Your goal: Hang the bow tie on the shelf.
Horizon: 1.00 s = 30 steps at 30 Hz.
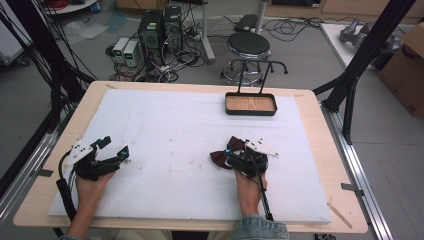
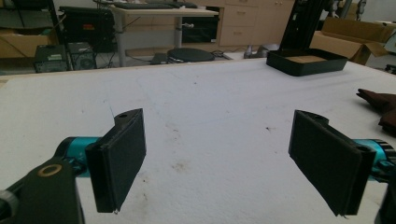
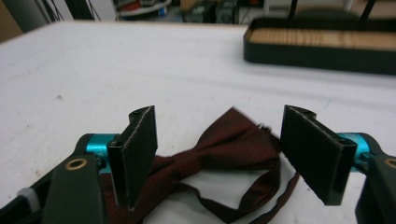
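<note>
Your right hand-held gripper (image 1: 235,151) sits low over the dark maroon fabric bow tie (image 1: 225,152), which lies flat on the white foam sheet (image 1: 165,150) covering the light wooden desk (image 1: 320,150), right of the middle and toward your edge. In the right gripper view, the jaws stand spread on either side of the bow tie (image 3: 219,151): its knot and one wing lie in the gap between them, the left pad (image 3: 137,154) is just over the other wing, and the right pad (image 3: 313,149) stands beside the wing's outer edge. Neither pad presses on the cloth. The tie's thin neck strap (image 3: 261,196) loops on the sheet in front of the knot. Your left hand-held gripper (image 1: 112,150) rests near the desk's left side, well apart from the tie, with its jaws wide open and only bare foam between them in the left gripper view, where a corner of the bow tie (image 2: 380,105) shows at the far right edge. The black rectangular tray with a wooden floor (image 1: 250,105) stands at the far side of the sheet, well away from both of your hands.
</note>
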Motion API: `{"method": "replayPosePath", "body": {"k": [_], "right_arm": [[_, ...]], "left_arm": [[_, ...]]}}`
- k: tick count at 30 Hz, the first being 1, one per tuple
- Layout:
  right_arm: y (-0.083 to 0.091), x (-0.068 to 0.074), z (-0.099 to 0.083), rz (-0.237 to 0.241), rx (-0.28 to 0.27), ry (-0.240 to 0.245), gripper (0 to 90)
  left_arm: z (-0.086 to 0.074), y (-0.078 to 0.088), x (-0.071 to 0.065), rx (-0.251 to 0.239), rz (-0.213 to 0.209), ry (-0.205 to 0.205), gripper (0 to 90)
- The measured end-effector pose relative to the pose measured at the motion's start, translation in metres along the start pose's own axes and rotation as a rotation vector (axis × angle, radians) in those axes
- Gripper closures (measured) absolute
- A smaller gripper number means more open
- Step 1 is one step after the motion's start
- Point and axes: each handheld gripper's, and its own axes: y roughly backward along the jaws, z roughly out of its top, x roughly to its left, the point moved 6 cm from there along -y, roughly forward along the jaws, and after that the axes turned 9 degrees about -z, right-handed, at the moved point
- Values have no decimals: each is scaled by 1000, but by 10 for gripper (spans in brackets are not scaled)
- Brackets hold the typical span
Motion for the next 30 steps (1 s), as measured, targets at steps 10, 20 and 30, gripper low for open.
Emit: {"method": "replayPosePath", "body": {"k": [10,20,30], "right_arm": [[-19,10,-3,-13,98,16,353],[-30,13,-4,-49,181,50,446],[-33,11,-6,-20,214,3,674]], "left_arm": [[0,-1,-1,0,-6,-1,194],[0,-2,-2,0,-12,-3,195],[0,-2,-2,0,-12,-5,197]]}}
